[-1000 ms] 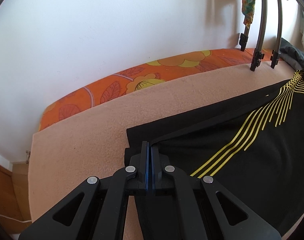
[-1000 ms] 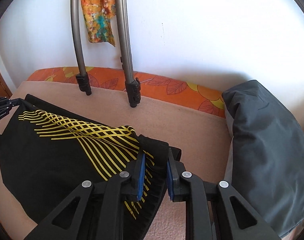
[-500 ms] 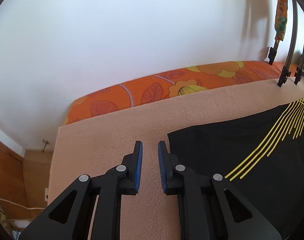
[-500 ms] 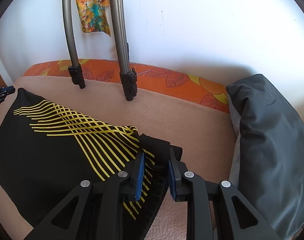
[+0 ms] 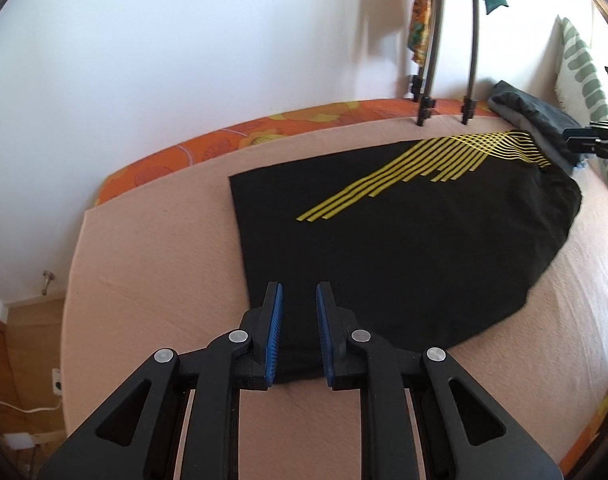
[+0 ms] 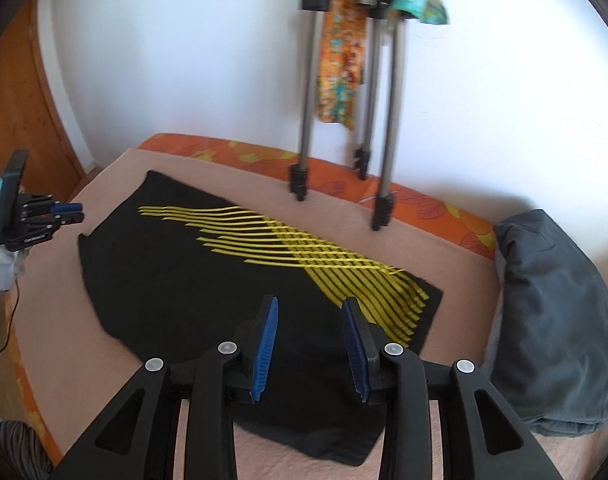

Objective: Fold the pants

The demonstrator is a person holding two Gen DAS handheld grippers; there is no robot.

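Black pants (image 5: 403,248) with yellow stripes, spread flat on the peach blanket (image 5: 152,256), between the tripod legs (image 6: 300,184) at the wall and the near edge of the bed; grey pillow (image 6: 555,328) just beside the striped end, not touching it as far as can be told.

Left gripper (image 5: 298,312): released, blue pads apart, nothing between them, raised above the pants' plain-black end, on the side away from the tripod legs. Right gripper (image 6: 309,332): jaws opening, empty, raised above the striped end, near the pillow.

Risks, as judgement. Near hem, on the side away from the tripod legs, curved and uneven in the right wrist view; if regrasped there, likely a skewed fold with layers out of line. Slippery-looking fabric on a fuzzy blanket: possible dragging of the lower layer when one edge is lifted, opening up the fold already laid. Pads closing too shallowly: only the top layer caught. Striped end close to the pillow: a wide sweep there liable to snag or push it.

Compared with a second earlier: then clamped on the plain-black corner (left) and closed around the striped hem (right), both low at the cloth; now both let go and pulled back, the whole garment in view, lying flat away from the tripod legs.
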